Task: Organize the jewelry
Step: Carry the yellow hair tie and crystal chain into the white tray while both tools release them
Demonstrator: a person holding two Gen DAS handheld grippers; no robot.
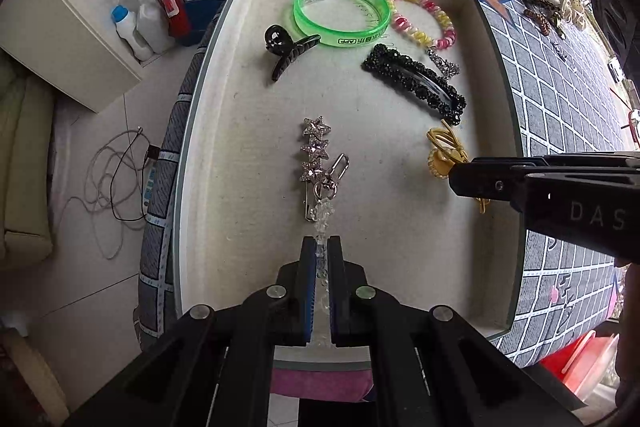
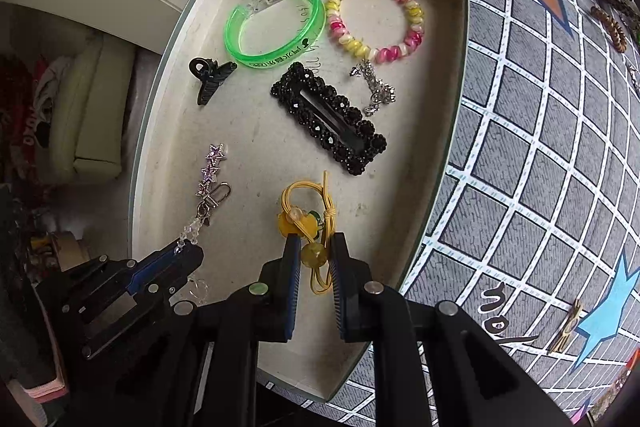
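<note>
A clear bead keychain (image 1: pixel 325 223) is lying in the white tray (image 1: pixel 224 99), its silver clasp just beside the star hair clip (image 1: pixel 314 149). The left gripper (image 1: pixel 321 247) is closing its jaws on the keychain's beaded strand, which runs back between the blue pads. To its right, the yellow hair tie (image 2: pixel 310 223) is sitting near the tray's right wall, and the right gripper (image 2: pixel 316 243) is straddling its amber bead with the jaws narrowly apart; whether the pads are actually pinching the bead I cannot tell. Further in, the black beaded barrette (image 2: pixel 330 119) is lying diagonally, with a small silver chain piece (image 2: pixel 374 87) just beside it. At the far end the green bangle (image 2: pixel 276 23) and the pink-and-yellow spiral tie (image 2: pixel 376 21) are resting side by side, and the black claw clip (image 2: pixel 210 77) is touching the bangle's rim. The tray is sitting on a grey checked cloth (image 2: pixel 540 147) covering the bench.
</note>
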